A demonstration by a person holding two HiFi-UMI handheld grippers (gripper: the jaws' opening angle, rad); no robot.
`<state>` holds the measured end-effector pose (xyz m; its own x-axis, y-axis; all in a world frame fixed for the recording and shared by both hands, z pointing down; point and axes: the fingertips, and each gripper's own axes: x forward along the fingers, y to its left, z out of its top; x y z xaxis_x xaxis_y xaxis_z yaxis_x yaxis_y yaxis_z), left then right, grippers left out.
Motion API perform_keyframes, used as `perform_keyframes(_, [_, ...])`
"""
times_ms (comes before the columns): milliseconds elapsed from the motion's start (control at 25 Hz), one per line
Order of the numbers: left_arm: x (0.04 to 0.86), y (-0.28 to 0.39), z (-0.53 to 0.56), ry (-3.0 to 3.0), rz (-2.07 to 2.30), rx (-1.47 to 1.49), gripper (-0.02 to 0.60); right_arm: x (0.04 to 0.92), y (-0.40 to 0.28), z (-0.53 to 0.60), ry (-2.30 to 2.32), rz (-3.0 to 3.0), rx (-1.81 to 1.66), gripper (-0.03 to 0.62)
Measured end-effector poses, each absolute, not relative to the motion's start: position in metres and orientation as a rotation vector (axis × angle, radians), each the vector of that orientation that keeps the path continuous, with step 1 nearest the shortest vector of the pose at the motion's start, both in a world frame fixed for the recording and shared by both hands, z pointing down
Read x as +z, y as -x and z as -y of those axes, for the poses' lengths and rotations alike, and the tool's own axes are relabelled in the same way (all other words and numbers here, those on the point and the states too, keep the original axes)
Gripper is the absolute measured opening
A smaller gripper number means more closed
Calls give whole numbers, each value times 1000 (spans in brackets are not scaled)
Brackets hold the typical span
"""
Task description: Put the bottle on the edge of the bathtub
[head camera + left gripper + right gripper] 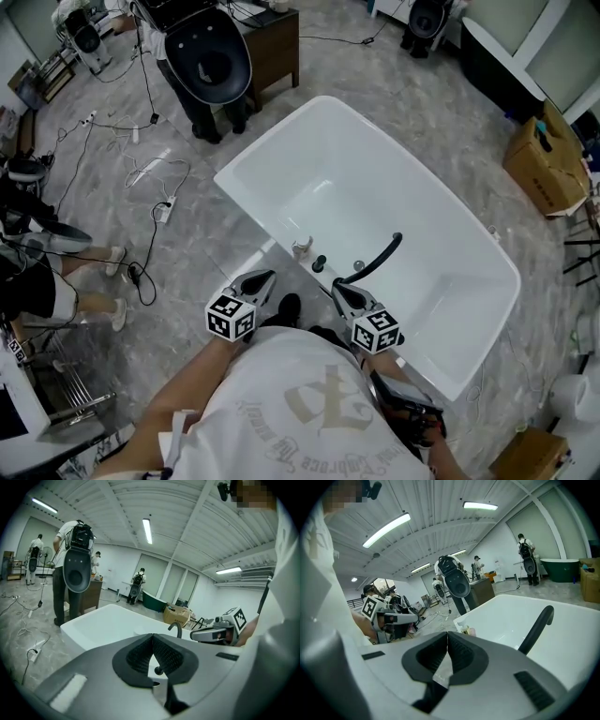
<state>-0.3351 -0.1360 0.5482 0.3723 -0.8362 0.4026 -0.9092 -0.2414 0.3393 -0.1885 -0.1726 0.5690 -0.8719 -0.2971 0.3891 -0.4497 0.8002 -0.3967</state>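
Head view: a white bathtub (pixel 375 187) lies slantwise on a grey marbled floor (pixel 122 112). The bottle (pixel 302 248) stands upright on the tub's near edge, just beside a small black knob (pixel 319 263) and a curved black tap (pixel 380 258). The left gripper (pixel 266 277) and the right gripper (pixel 337 285) hover near that edge, one on each side of the bottle and apart from it. Each carries its marker cube close to the person's white shirt (pixel 309 403).

Left gripper view: the left gripper (pixel 152 635) has its jaws pressed together with nothing between them. The black knob (pixel 159 670) shows through the gap below the pads. Beyond are the tub (pixel 108 620), the tap (pixel 176 629) and the right gripper (pixel 220 631). A person wearing a backpack (pixel 70 569) stands further off.

Right gripper view: the right gripper (pixel 447 633) also has its jaws pressed together and empty. Just past their tips the bottle (pixel 465 629) stands on the tub's (pixel 506 616) edge, free of both grippers. The tap (pixel 536 627) rises to its right, and the left gripper (pixel 391 618) is at the left.
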Motion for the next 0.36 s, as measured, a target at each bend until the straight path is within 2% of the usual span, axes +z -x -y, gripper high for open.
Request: perform_keyframes(360, [548, 330, 141, -2124, 1461, 174, 8, 568, 191, 176, -588, 2674, 713, 6])
